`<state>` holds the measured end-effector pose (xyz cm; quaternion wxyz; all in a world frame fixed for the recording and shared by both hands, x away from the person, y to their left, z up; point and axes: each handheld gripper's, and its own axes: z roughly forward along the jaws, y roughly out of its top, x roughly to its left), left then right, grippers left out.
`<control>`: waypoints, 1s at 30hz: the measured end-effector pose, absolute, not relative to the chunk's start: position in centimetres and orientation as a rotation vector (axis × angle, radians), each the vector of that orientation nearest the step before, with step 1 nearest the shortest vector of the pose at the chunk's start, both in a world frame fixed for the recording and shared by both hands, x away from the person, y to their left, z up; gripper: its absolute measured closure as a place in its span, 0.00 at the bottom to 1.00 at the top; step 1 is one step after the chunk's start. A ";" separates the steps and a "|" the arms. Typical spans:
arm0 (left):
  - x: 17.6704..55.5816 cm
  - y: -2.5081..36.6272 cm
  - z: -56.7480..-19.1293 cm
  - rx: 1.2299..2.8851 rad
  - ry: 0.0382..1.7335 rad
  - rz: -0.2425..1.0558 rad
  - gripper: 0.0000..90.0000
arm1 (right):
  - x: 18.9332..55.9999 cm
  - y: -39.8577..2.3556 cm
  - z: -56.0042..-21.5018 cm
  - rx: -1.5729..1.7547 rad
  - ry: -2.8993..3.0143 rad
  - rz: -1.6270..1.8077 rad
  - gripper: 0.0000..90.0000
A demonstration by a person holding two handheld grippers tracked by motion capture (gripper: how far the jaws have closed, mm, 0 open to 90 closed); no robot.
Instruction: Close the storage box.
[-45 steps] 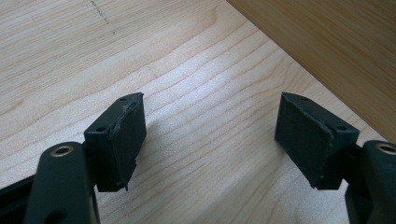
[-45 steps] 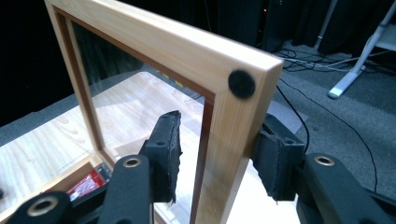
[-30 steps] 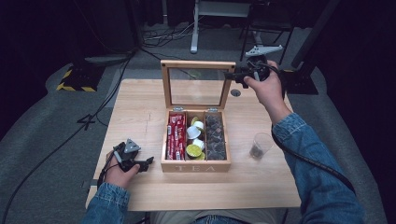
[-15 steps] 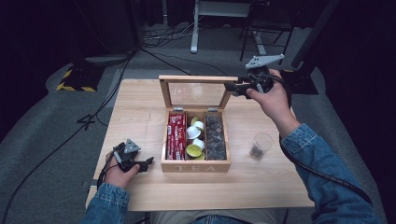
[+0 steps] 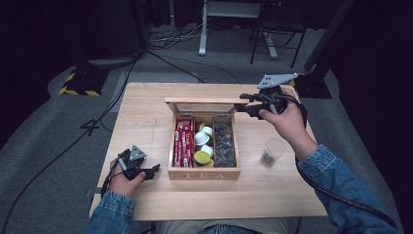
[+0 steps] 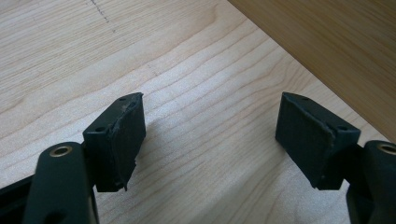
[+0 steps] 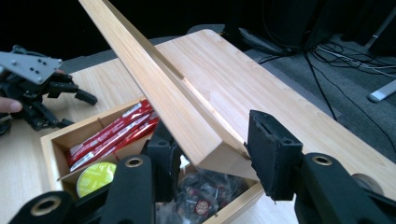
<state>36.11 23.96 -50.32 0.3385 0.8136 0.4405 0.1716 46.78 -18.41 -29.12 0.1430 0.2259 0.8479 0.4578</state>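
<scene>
From above the near edge we look forward and down on the whole tabletop (image 5: 146, 122), the wooden tea box (image 5: 204, 173) at its middle and dark floor beyond. The left claw's (image 6: 210, 135) camera sits very close over bare wood, facing the box's side wall. The right claw's (image 7: 210, 158) camera looks closely along the tilted lid (image 7: 159, 88) across the box, showing the left claw farther off, as the high view does.
</scene>
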 end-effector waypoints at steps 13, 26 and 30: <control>36.1 23.9 -50.3 2.121 1.147 0.449 0.27 | 44.3 -18.4 -30.9 0.612 2.462 1.304 0.52; 36.1 23.9 -50.3 2.118 1.149 0.447 0.28 | 41.8 -18.0 -33.0 0.532 2.455 1.254 0.44; 36.1 23.9 -50.3 2.118 1.149 0.447 0.28 | 41.4 -18.0 -33.6 0.520 2.457 1.237 0.41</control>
